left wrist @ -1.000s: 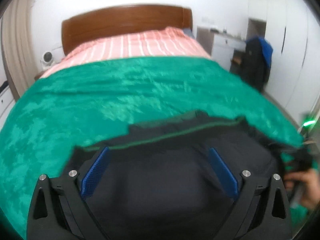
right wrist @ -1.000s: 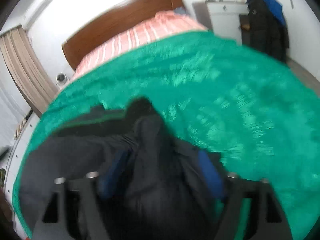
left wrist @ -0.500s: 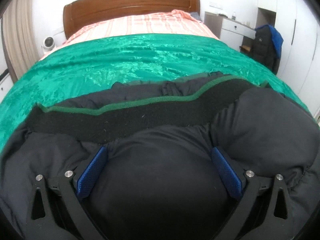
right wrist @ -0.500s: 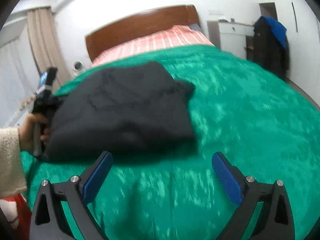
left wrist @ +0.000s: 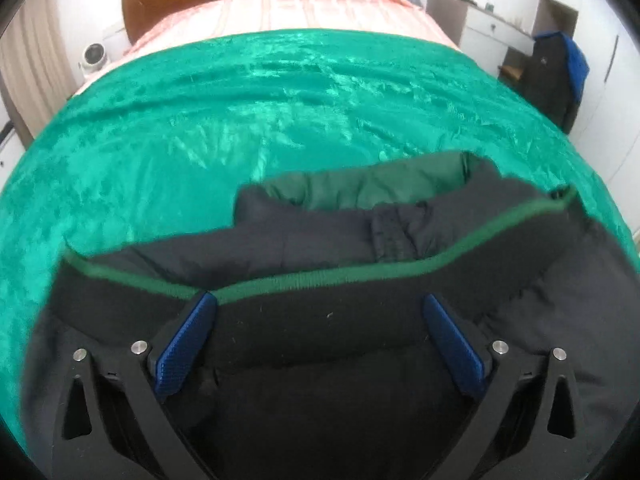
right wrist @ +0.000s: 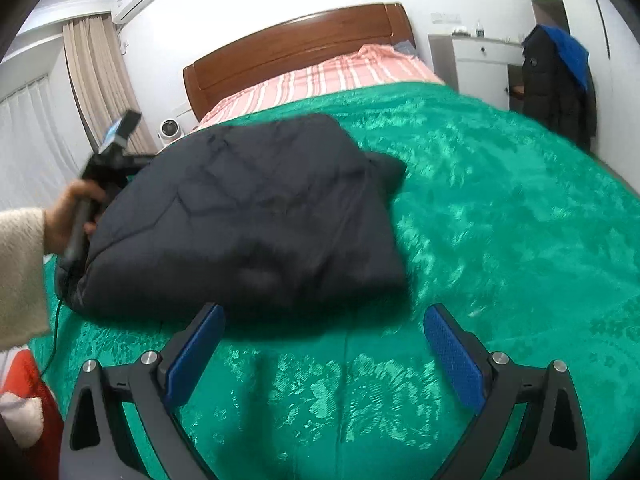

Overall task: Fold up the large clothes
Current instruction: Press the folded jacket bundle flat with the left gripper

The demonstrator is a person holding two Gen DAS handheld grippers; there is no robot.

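A black padded jacket (right wrist: 248, 216) with a green-edged hem band lies folded on the green bedspread (right wrist: 500, 200), left of the middle. My right gripper (right wrist: 320, 316) hovers open just in front of its near edge, with only bedspread between the blue pads. At the jacket's left edge a hand (right wrist: 68, 216) holds my left gripper (right wrist: 108, 168). In the left wrist view my left gripper (left wrist: 316, 304) stands wide over the jacket (left wrist: 340, 240). The black hem band runs between its fingers and both pad faces show bare. The green lining shows at the jacket's far edge.
A wooden headboard (right wrist: 296, 40) and striped pink bedding (right wrist: 320, 76) lie beyond the bedspread. A dark coat with a blue hood (right wrist: 556, 80) hangs by a white cabinet (right wrist: 480, 56) at the right. A small white fan (right wrist: 170, 128) and curtains stand at the left.
My right gripper has let go of the jacket, opened and drawn back from it. The jacket now lies folded on the bed. My left gripper has sunk lower over the hem.
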